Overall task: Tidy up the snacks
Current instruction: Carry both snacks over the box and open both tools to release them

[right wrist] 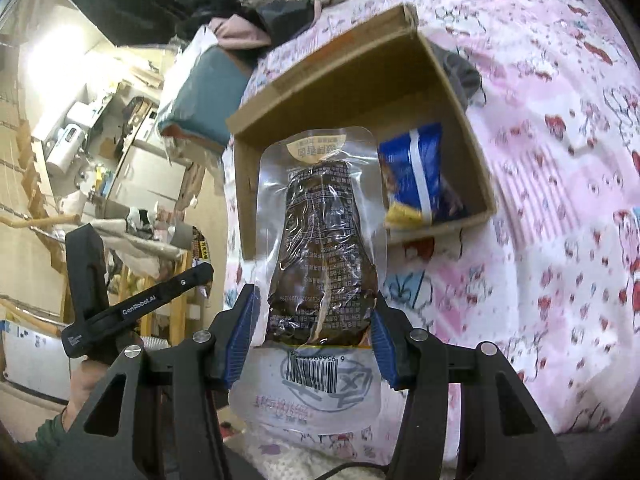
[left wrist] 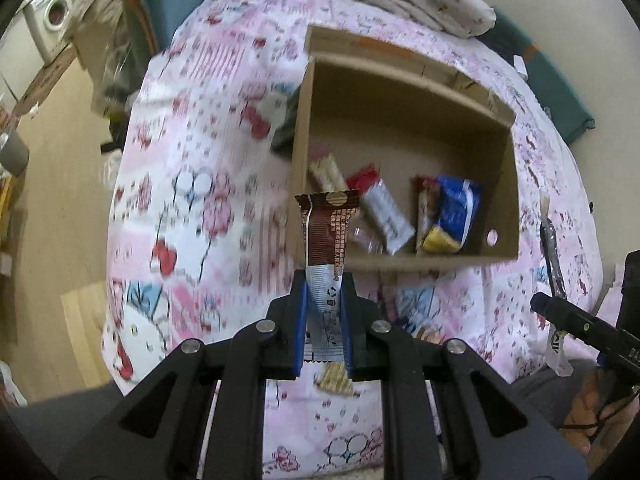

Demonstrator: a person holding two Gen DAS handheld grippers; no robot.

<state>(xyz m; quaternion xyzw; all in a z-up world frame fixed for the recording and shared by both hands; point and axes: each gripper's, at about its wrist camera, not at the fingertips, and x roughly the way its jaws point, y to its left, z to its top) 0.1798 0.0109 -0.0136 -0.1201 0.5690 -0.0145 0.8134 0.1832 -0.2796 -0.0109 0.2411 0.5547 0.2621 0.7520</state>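
While both hands hang over the pink patterned bedspread [left wrist: 192, 208], each gripper carries a snack toward the cardboard box [left wrist: 404, 120], presumably for dropping in. Left gripper [left wrist: 324, 300]: jaws narrow, clamped on the lower end of a slim brown-and-white wafer bar [left wrist: 326, 232], which stands upright so it clears the box's near wall. Box sits open-topped on the bed; inside lie a beige wafer pack [left wrist: 326, 174], a red-and-white bar [left wrist: 384, 212] and a blue-and-yellow bag [left wrist: 454, 216], all against the near side. Right gripper [right wrist: 312, 336]: jaws mid-width, pinching a clear vacuum pouch [right wrist: 320, 240] by its edges; dark contents, barcode at the bottom, flat and glossy, likely floppy.
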